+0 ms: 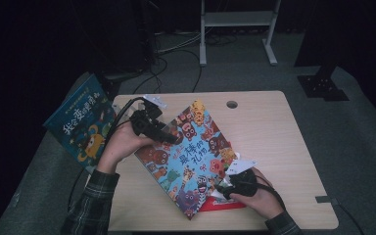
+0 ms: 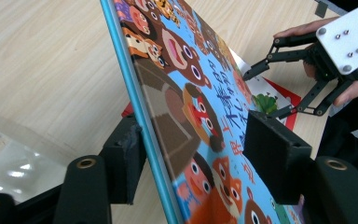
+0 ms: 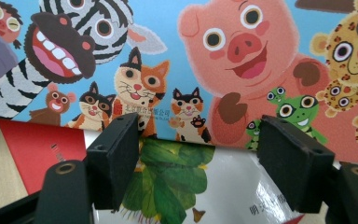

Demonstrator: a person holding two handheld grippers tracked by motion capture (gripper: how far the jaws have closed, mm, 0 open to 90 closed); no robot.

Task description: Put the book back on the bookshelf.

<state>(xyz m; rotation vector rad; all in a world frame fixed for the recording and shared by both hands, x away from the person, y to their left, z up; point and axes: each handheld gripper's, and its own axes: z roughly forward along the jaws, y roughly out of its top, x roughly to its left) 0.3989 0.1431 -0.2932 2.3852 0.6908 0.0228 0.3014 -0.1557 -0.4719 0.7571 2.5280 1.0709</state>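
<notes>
On the wooden worktop (image 1: 274, 127), an animal picture book (image 1: 191, 156) lies tilted atop a red-and-white book (image 3: 37, 149). The left gripper (image 2: 191, 154) straddles its blue edge, fingers apart. The right gripper (image 3: 196, 158) faces the book's lower edge, fingers spread, gripping nothing. Another blue book (image 1: 78, 125) sits off-table left.

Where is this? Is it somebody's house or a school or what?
It looks more like a recording room or lab than a house. The wooden table stands among dark curtains, with cables across the grey floor and a metal stand behind it. A person holds gripper tools over picture books.
</notes>
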